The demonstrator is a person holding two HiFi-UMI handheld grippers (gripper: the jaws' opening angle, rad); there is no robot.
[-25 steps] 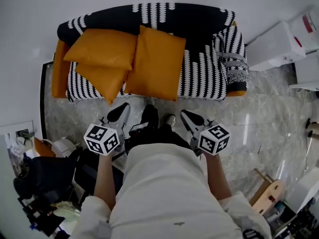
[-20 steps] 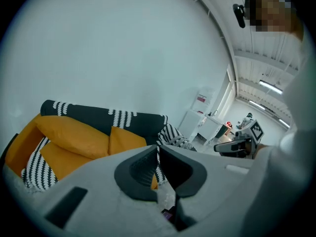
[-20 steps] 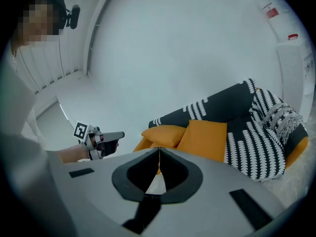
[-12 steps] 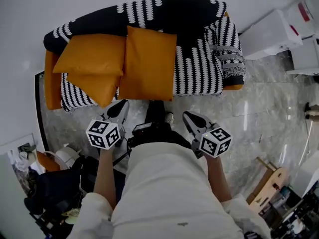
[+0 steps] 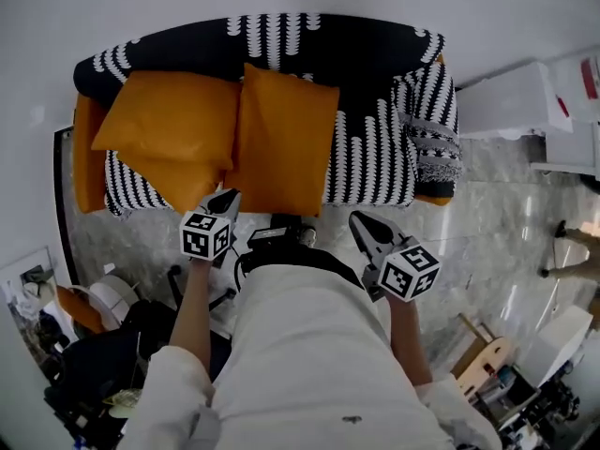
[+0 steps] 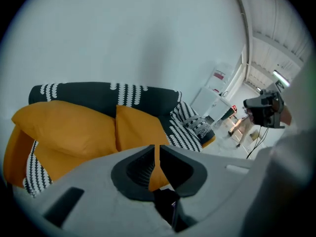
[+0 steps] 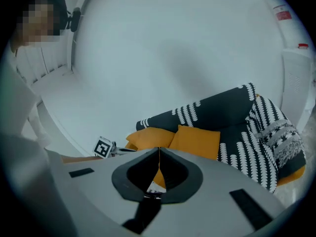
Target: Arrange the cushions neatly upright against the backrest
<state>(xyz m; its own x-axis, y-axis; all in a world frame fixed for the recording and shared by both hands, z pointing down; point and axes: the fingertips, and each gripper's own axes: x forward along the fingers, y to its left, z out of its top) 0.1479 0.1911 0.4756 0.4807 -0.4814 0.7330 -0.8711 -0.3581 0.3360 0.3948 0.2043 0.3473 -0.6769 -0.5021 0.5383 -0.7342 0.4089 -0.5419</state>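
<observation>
Facing the sofa (image 5: 375, 157), and both sets of tongs are empty: the left tongs (image 5: 223, 201) have their jaws pressed together right at the front edge of the orange pile. The right tongs (image 5: 364, 223) are likewise together, out over the floor (image 5: 487, 214) short of the seat and well apart from any cushion. Three orange cushions crowd the left half of the sofa. The left cushion (image 5: 167, 118) sprawls tilted across a lower cushion (image 5: 183, 182) whose corner pokes out past the seat front. The middle cushion (image 5: 281, 139) slopes from the backrest (image 5: 319, 37) down to the seat edge, overlapping its neighbour. None reads as properly upright, so the job looks barely begun. Shut jaws suit a nudge or a scoop under an edge; for a real lift they'd need to part first. The left side seems first in line, being so near that dangling corner
</observation>
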